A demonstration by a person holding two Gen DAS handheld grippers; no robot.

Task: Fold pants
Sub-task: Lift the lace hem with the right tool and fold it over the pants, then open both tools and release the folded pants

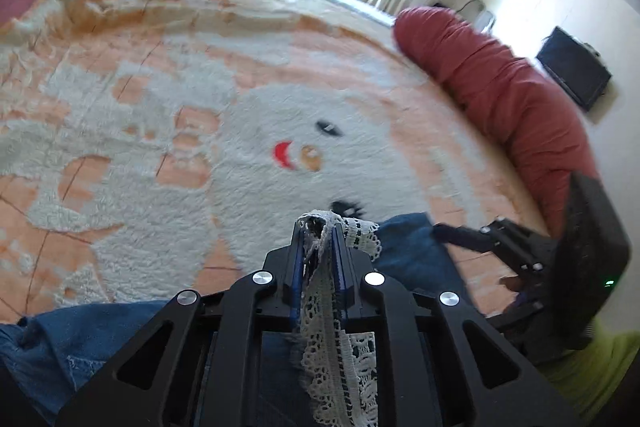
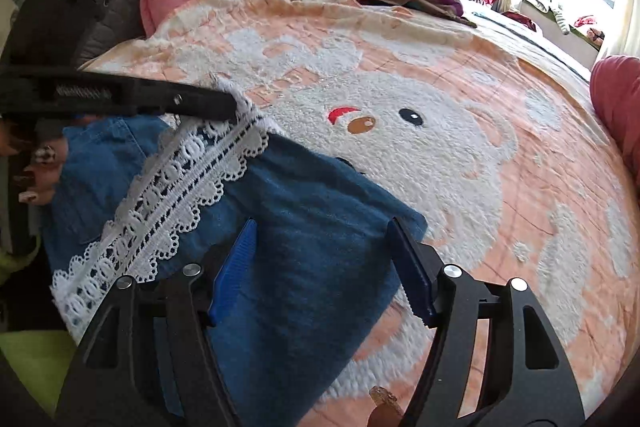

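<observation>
On the left, the left hand-held gripper [image 1: 320,227] is clenched on the white lace trim [image 2: 176,187] of the blue denim pants [image 2: 312,211]; in the left wrist view the lace runs up between its blue pads and bunches over their tips, and in the right wrist view the same gripper reaches in from the left edge and meets the lace at its far end. The pants lie near the front edge of the bed, on the peach and white bear blanket [image 2: 460,155], with the lace band running diagonally across the denim toward the front left.

Further right, the right hand-held gripper [image 2: 324,267] is released: its two blue pads stand wide apart over a flat panel of denim, one on each side, pressing nothing. That panel ends in a straight edge pointing toward the bear's face.

The step in hand looks like taking hold of the garment for a fold, with one side gripped and the other not yet. The next move probably calls for the right gripper to settle on the denim edge and close through all layers, so both hands can carry the cloth over evenly without the lace dragging it askew.
</observation>
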